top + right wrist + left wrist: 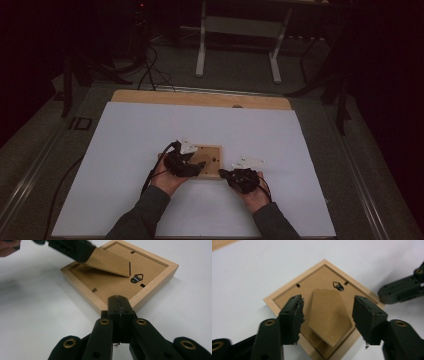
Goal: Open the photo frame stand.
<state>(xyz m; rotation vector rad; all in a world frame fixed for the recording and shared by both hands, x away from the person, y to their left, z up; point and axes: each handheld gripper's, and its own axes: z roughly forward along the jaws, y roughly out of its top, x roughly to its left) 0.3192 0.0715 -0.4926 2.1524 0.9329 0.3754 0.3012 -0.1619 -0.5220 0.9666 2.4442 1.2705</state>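
Note:
A light wooden picture frame (214,150) lies face down on the white table (125,150), its brown backing board (112,287) up. The hinged easel stand (327,312) is tilted up off the backing. My left gripper (328,299) is open, with one jaw on each side of the stand. From the right gripper view, the left gripper (75,248) overlaps the stand's raised end. My right gripper (119,300) is shut with nothing between its jaws, its tip against the frame's outer edge (140,298). A small metal hanger (137,278) sits on the backing near the stand's hinge.
The white sheet covers most of a wooden tabletop, whose bare strip (200,97) shows at the far edge. Beyond it stand the legs of another table (237,45), with cables (150,70) on the floor. A dark cable (65,185) runs off the sheet's left side.

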